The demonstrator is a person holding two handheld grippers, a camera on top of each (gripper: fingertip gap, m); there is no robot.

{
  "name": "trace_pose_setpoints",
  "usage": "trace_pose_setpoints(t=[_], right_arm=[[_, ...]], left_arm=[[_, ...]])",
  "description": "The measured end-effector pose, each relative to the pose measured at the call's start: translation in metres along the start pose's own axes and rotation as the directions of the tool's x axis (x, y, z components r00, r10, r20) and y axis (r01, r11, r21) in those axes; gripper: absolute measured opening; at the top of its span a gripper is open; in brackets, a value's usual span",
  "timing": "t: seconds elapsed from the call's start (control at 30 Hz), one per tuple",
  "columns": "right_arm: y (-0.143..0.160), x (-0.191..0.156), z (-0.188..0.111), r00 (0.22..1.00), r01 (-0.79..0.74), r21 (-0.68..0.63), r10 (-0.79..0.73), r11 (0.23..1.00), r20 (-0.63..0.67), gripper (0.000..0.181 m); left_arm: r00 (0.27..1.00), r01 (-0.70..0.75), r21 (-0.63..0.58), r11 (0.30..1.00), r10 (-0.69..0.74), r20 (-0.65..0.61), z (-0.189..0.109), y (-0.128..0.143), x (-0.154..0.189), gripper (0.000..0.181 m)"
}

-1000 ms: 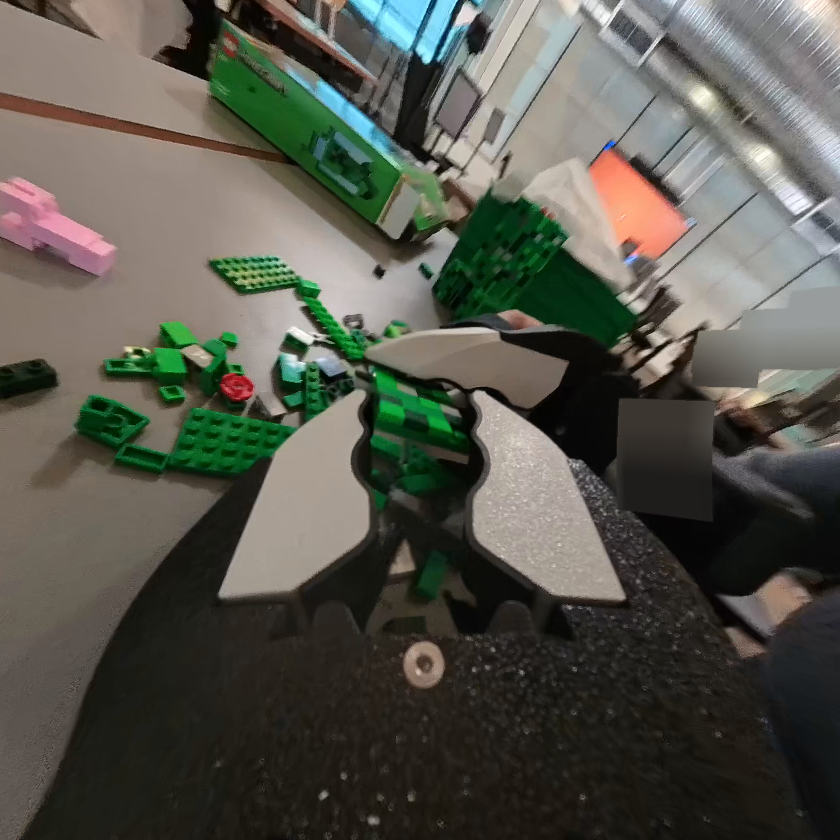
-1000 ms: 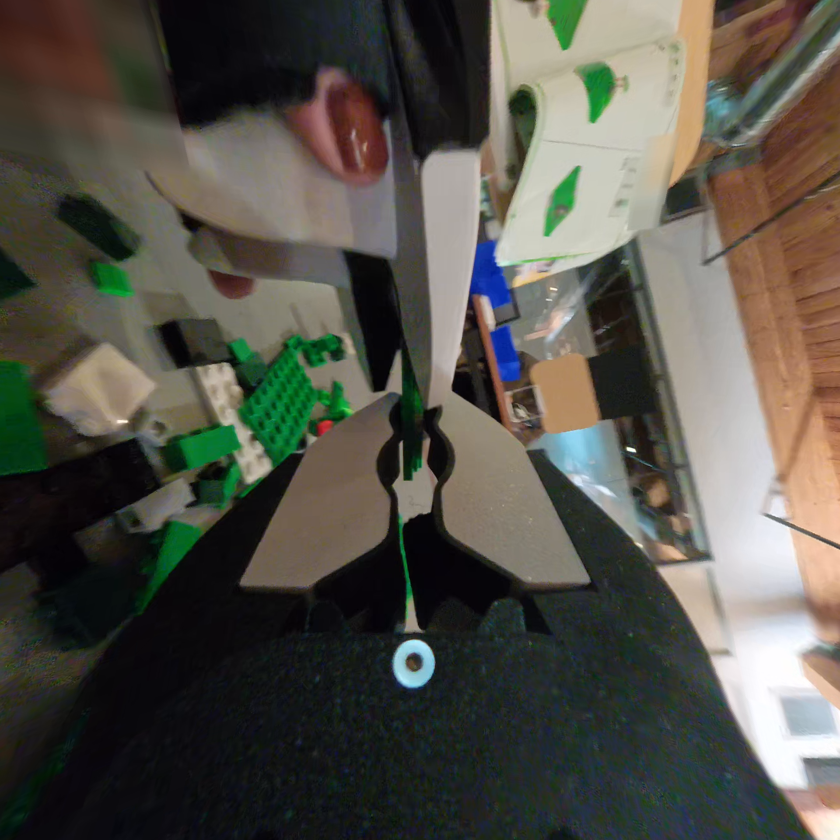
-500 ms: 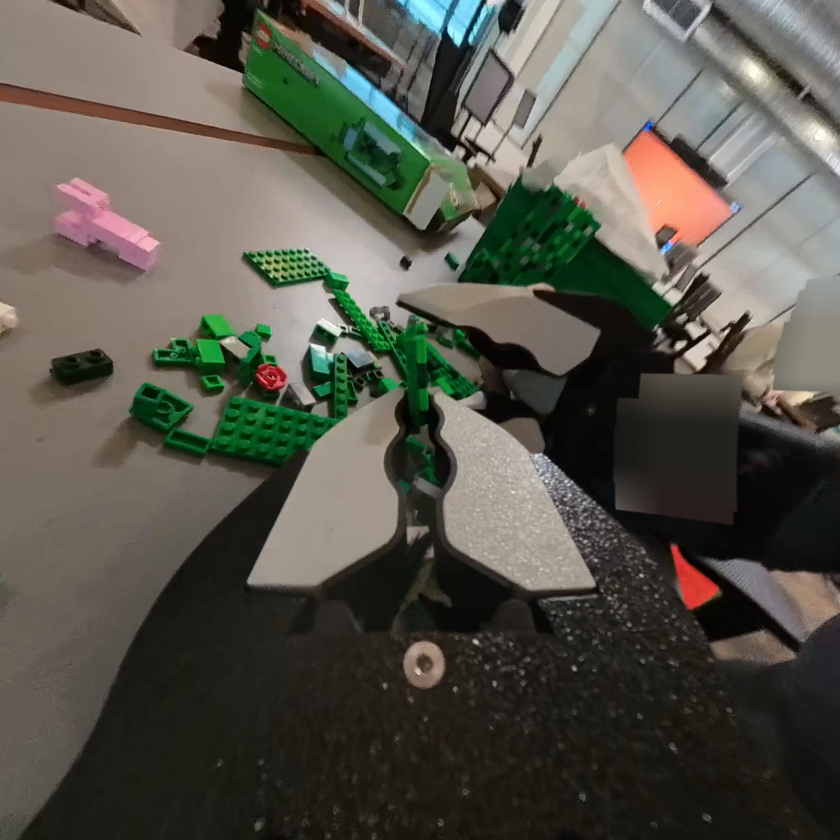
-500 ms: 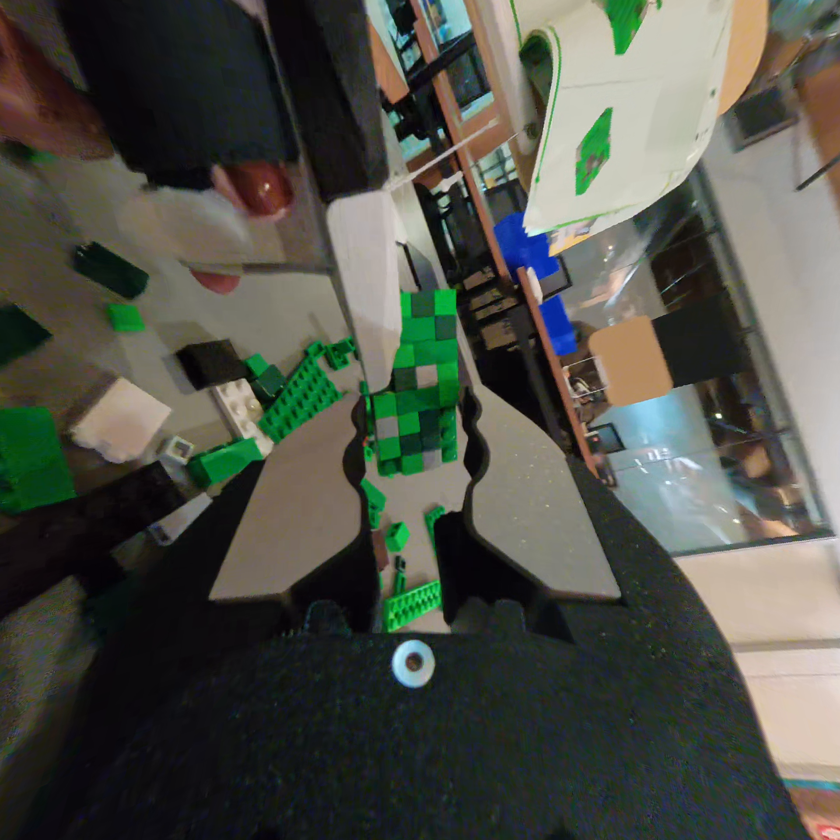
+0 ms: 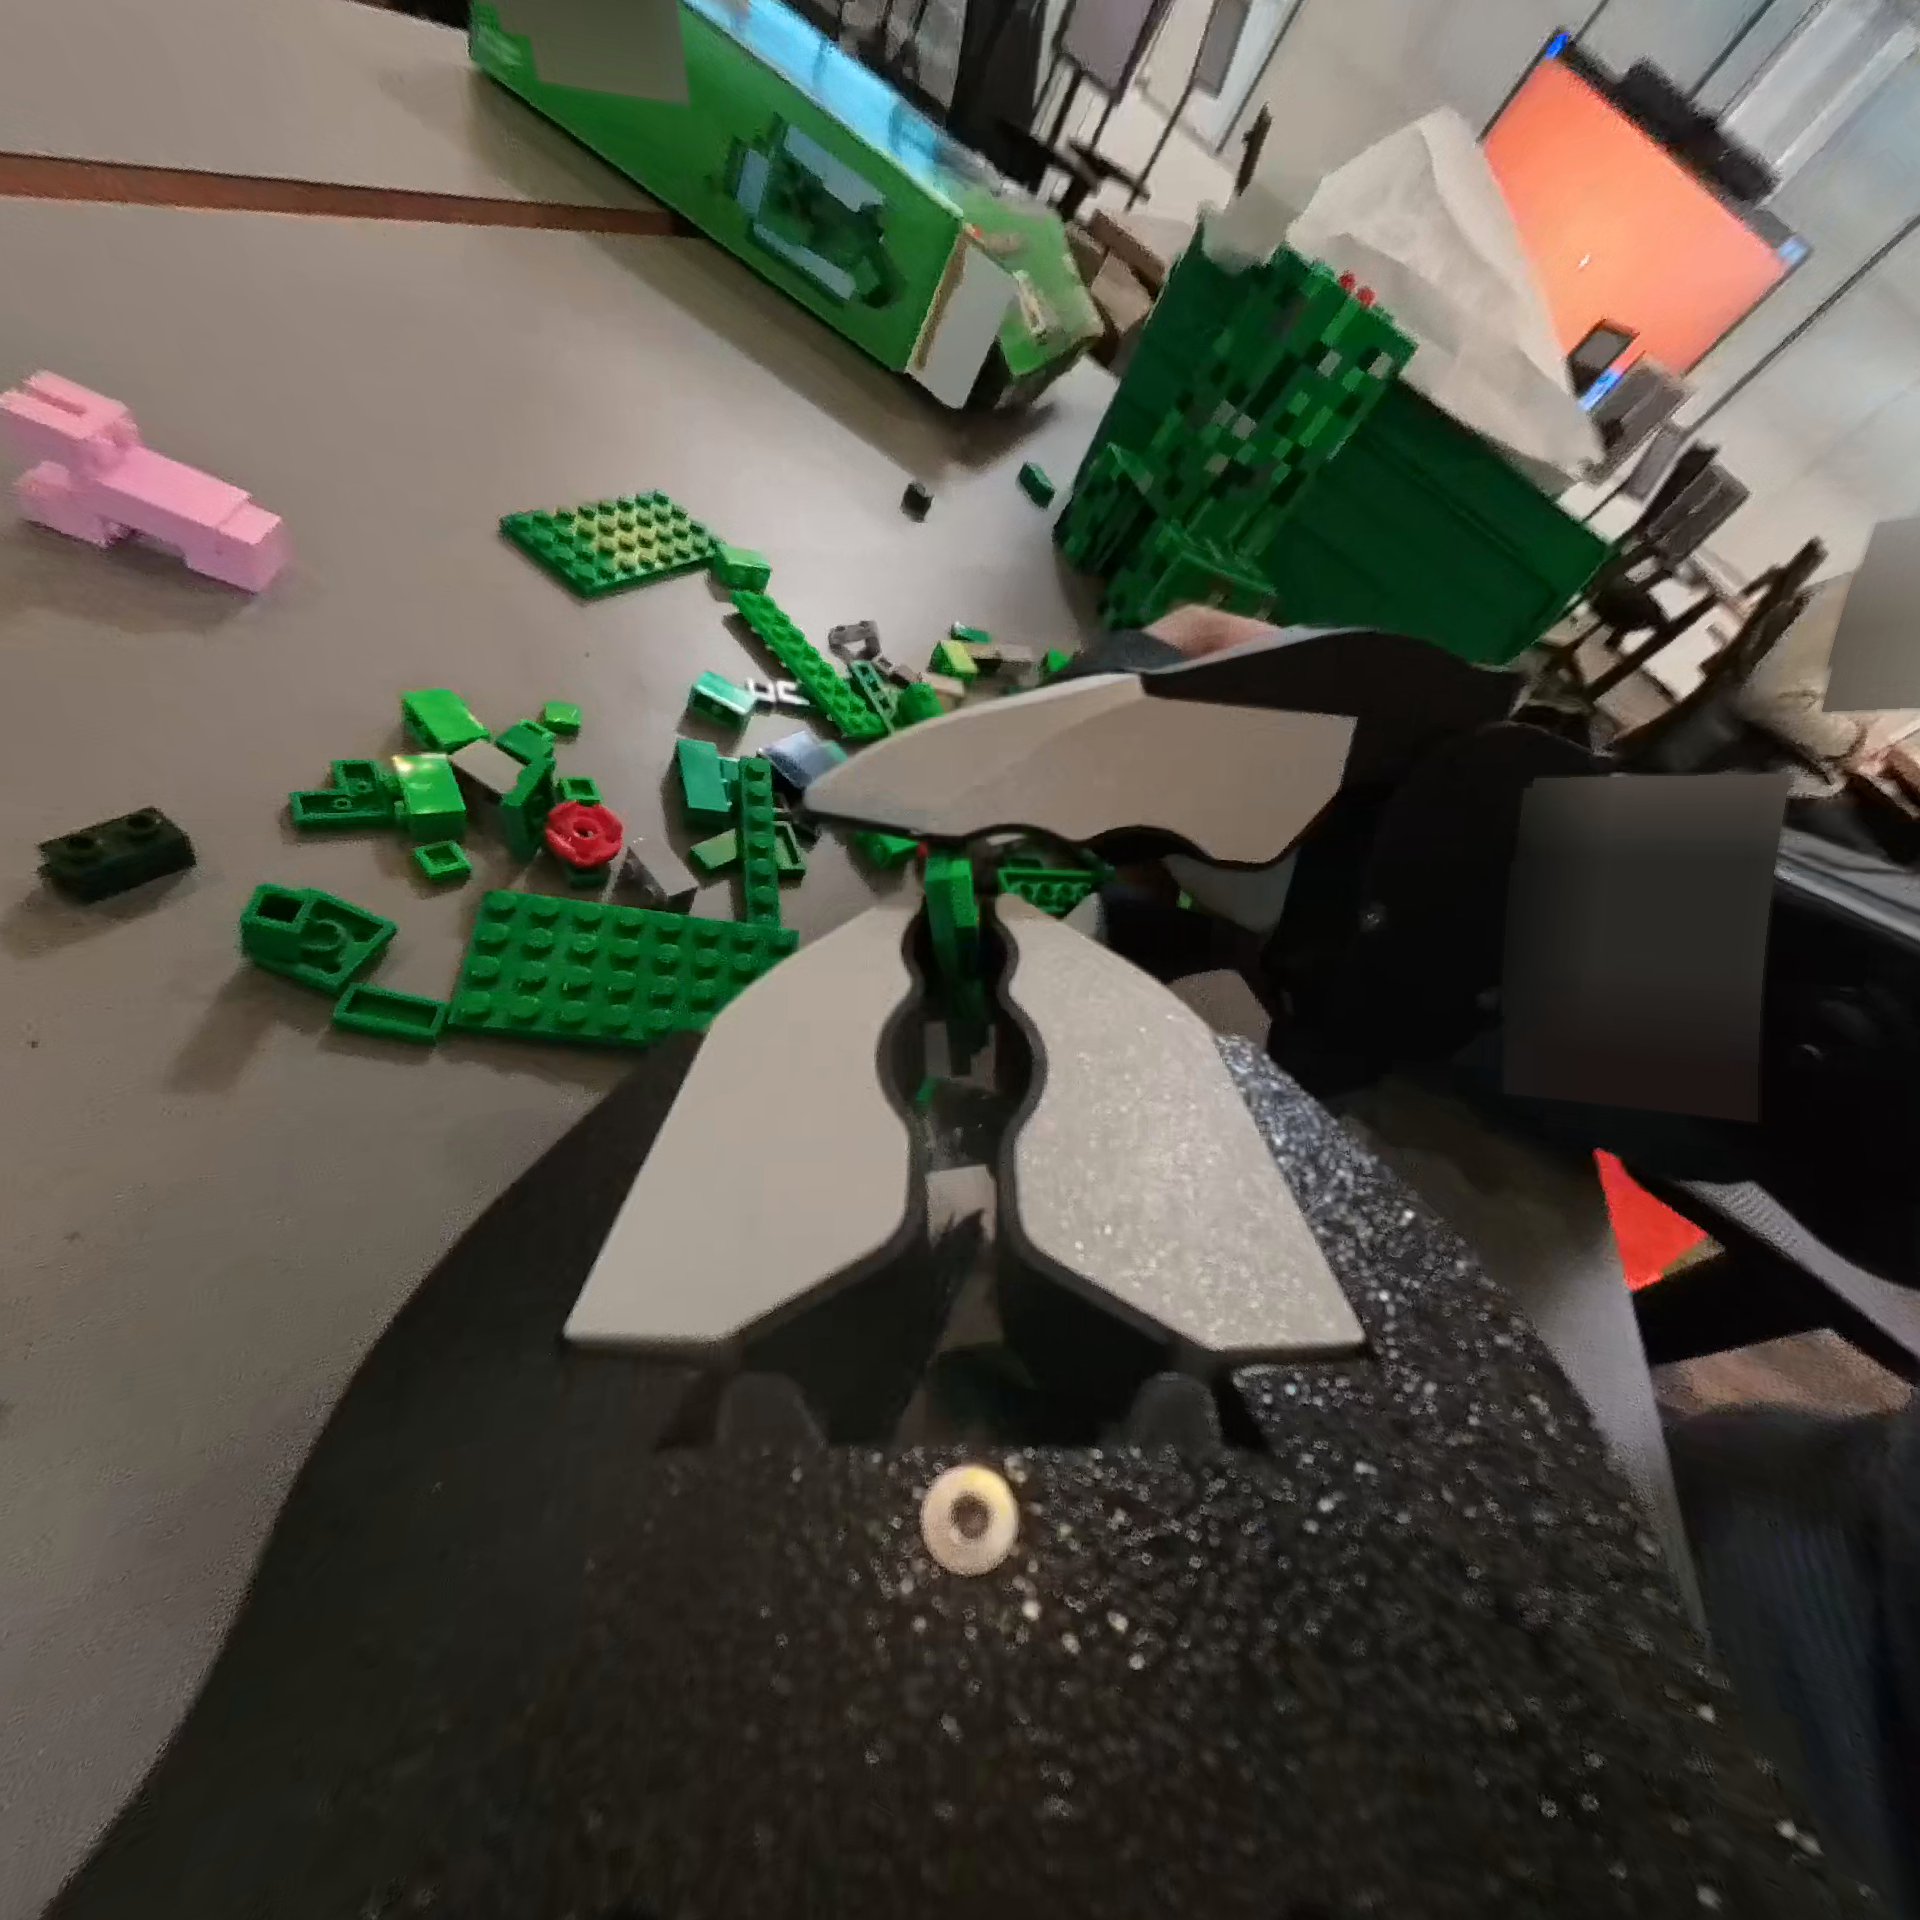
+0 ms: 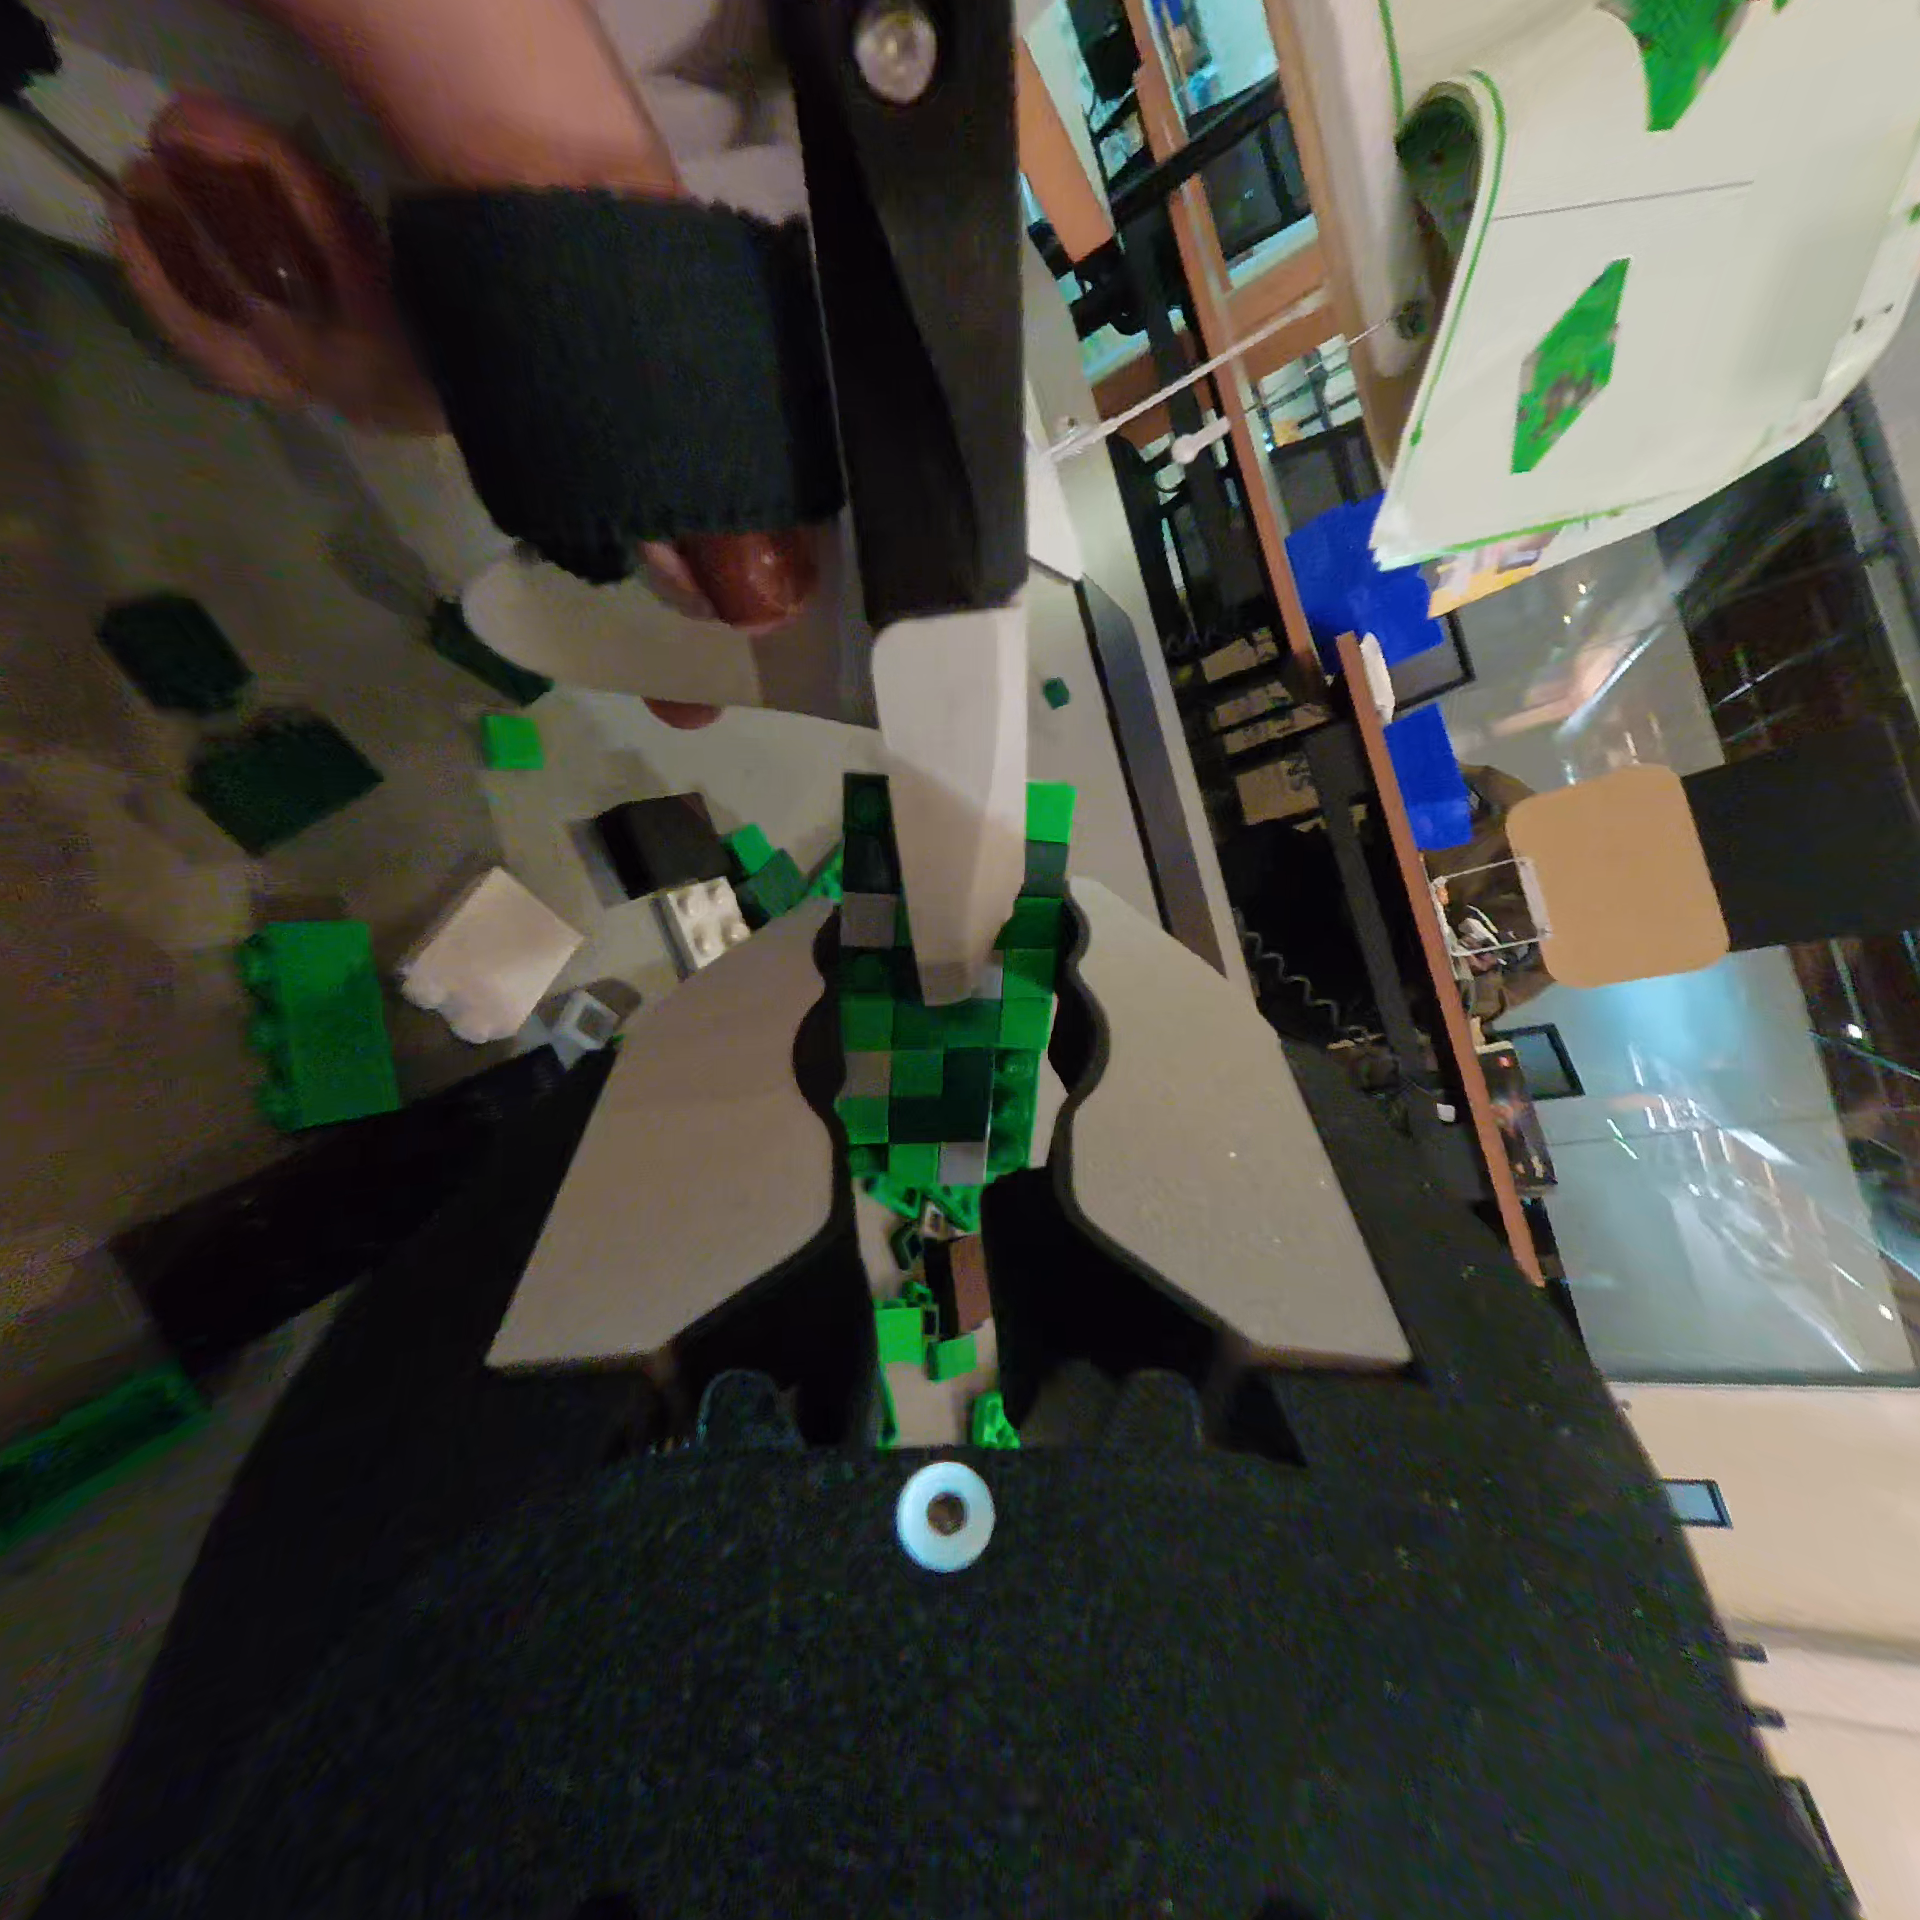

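Note:
My left gripper [image 5: 956, 920] is shut on a thin green chequered brick panel [image 5: 948, 894], seen edge-on between its fingertips above the grey table [image 5: 208, 1195]. One grey finger of my right gripper [image 5: 1081, 769] crosses just above and hides the panel's top. In the right wrist view the same panel [image 6: 935, 1070] faces me between the jaws of my right gripper [image 6: 951, 914]. They stand apart, close to its two side edges. The left gripper's finger [image 6: 951, 831] lies over the panel, held by a hand in a dark fingerless glove [image 6: 613, 364].
Loose green plates [image 5: 613, 966], a red round piece [image 5: 584, 831] and a black brick [image 5: 114, 852] lie on the table. Farther off stand a pink brick animal [image 5: 135, 488], a green box [image 5: 810, 197] and a large green brick build [image 5: 1247, 436]. An open booklet [image 6: 1621, 291] shows beyond. The grippers are tip to tip, or close to it. From the right gripper's tips to the red round piece [image 5: 584, 831] is close to 7 centimeters.
One second ago my right gripper held the panel and my left was open. My left shut on it, my right opened, then moved forward so the panel sits between its jaws.

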State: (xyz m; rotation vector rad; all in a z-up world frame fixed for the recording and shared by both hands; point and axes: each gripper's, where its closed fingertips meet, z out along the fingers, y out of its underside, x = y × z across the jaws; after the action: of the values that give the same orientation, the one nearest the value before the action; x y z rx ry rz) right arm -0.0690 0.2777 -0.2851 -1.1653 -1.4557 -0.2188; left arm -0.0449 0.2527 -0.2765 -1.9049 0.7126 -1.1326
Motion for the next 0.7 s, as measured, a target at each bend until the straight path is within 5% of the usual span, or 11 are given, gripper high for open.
trace_pose_setpoints(t=[0.2,0.33,0.47,0.7], right_arm=[[0.008,-0.004,0.003,0.986,-0.148,-0.050,0.151,0.988,0.074,0.042],[0.010,-0.002,0.004,0.993,-0.106,-0.068,0.110,0.992,0.048,0.034],[0.013,-0.005,0.007,0.994,-0.094,-0.119,0.099,0.988,0.045,0.051],[0.016,0.001,0.008,0.998,-0.069,-0.153,0.070,0.986,0.002,0.042]], left_arm=[[0.997,-0.044,-0.015,0.999,0.045,0.069,-0.002,-0.002,-0.001,0.006],[0.998,-0.010,-0.012,1.000,0.010,0.063,-0.002,-0.001,-0.001,0.006],[0.998,-0.020,-0.011,1.000,0.021,0.059,-0.002,-0.002,0.001,0.006],[0.998,-0.012,-0.012,1.000,0.013,0.061,-0.002,-0.002,0.001,0.006]])
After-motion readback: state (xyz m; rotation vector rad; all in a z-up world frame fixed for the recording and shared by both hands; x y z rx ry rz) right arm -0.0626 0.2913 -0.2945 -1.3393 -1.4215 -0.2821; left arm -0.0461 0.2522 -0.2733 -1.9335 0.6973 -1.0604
